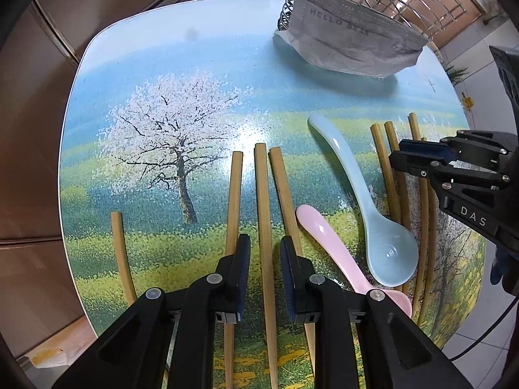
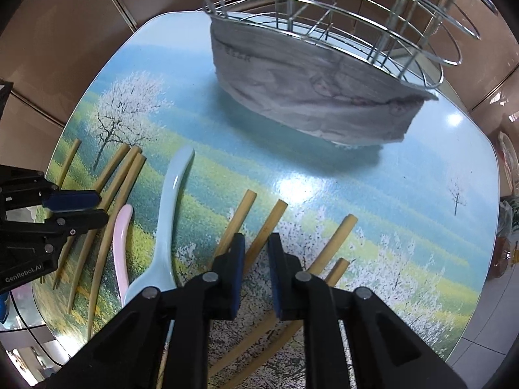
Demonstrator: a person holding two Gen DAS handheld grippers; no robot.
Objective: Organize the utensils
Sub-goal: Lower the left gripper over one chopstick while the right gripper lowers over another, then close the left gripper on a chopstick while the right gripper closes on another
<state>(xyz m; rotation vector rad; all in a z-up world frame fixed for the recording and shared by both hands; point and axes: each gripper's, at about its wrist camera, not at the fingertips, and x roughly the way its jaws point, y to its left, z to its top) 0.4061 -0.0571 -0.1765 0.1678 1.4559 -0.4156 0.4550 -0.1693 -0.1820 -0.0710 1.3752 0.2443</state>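
Black left gripper point(image 1: 265, 259) hovers low, jaws apart, straddling one bamboo chopstick point(image 1: 264, 214) without pinching it. Right gripper point(image 2: 256, 259) also parted, over another chopstick point(image 2: 264, 230), not clamped. More chopsticks lie loose to both sides on the glossy printed table point(image 1: 97, 97). Pink spoon point(image 1: 327, 243) and pale blue spoon point(image 1: 366, 201) lie between the two chopstick groups. Wire basket point(image 2: 340, 16) sits at the far edge, grey mask point(image 2: 308, 90) draped on it. Chopsticks likely light, stiff, prone to rolling; pinch mid-shaft. Spoons look ceramic: slick, breakable; grip the handle neck.
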